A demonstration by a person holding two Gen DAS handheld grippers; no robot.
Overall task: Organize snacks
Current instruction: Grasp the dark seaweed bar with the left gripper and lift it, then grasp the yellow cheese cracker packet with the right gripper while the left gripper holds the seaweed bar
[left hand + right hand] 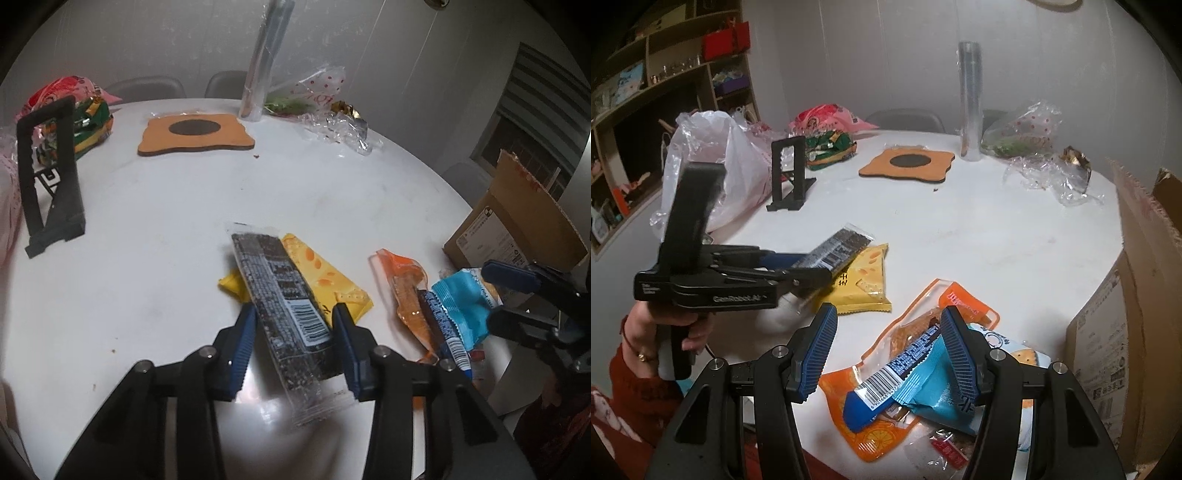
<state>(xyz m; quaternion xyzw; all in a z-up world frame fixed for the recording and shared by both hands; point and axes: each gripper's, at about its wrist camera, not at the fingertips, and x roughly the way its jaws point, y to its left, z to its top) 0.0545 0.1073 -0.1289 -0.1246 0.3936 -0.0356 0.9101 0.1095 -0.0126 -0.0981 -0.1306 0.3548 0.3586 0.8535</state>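
Left hand-held gripper [293,328] pinches a speckled dark bar [280,295] above the glossy yellow pouch [332,280]; only the right view shows the right hand-held gripper [888,345] spread over crinkled packets.

I work in a home dining room. Evidence: a round white worktop [997,236] stands against a plain wall, with grey chair backs [905,118] tucked in along its far edge. An open shelving unit [665,74] on my left holds boxes, small glassware and household clutter. A window with a slatted blind [535,110] is on my right. The worktop carries domestic items: an orange placemat [908,164], plastic shopping bags [709,162], crumpled clear wrapping [1049,177] and an opened cardboard shipping box [1137,295] at its edge.
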